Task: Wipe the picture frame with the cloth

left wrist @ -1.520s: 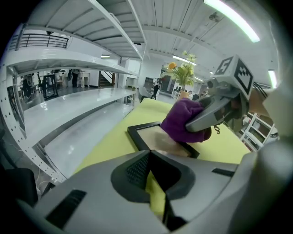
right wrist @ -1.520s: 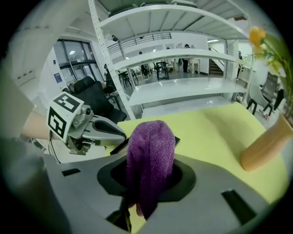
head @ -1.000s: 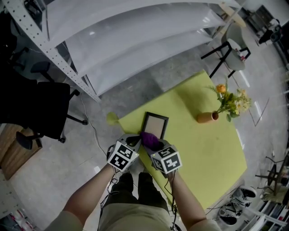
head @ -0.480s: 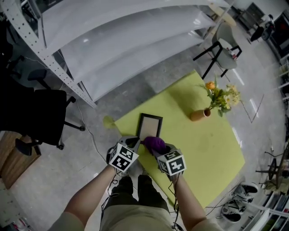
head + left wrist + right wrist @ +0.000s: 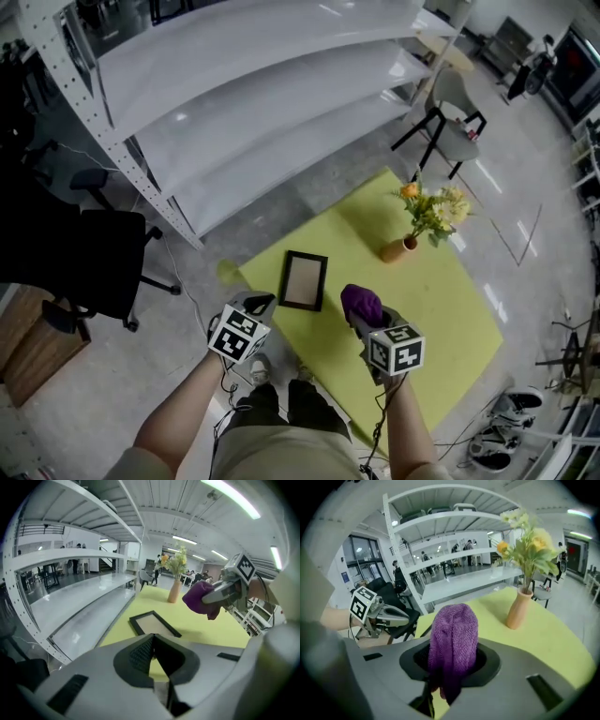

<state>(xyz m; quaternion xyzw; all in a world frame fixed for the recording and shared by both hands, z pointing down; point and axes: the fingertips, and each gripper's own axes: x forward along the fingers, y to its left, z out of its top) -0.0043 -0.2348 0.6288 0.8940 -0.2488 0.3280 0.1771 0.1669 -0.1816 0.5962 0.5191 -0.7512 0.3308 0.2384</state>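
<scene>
A black picture frame (image 5: 304,279) with a pale inner panel lies flat on the yellow-green table (image 5: 422,300), near its left corner; it also shows in the left gripper view, picture frame (image 5: 152,623). My right gripper (image 5: 361,309) is shut on a bunched purple cloth (image 5: 360,303), held above the table to the right of the frame and apart from it; the purple cloth (image 5: 453,644) fills its jaws. My left gripper (image 5: 259,302) hovers just off the table's near-left edge, jaws shut with nothing in them.
A tan vase (image 5: 393,249) with yellow and orange flowers (image 5: 431,208) stands at the table's far side. White metal shelving (image 5: 234,84) runs behind the table. A black office chair (image 5: 84,253) sits at the left, another chair (image 5: 450,122) beyond the table.
My right gripper has lifted the purple cloth off the frame and carried it to the right. The left gripper has drawn slightly left, away from the frame. The frame now lies uncovered.
</scene>
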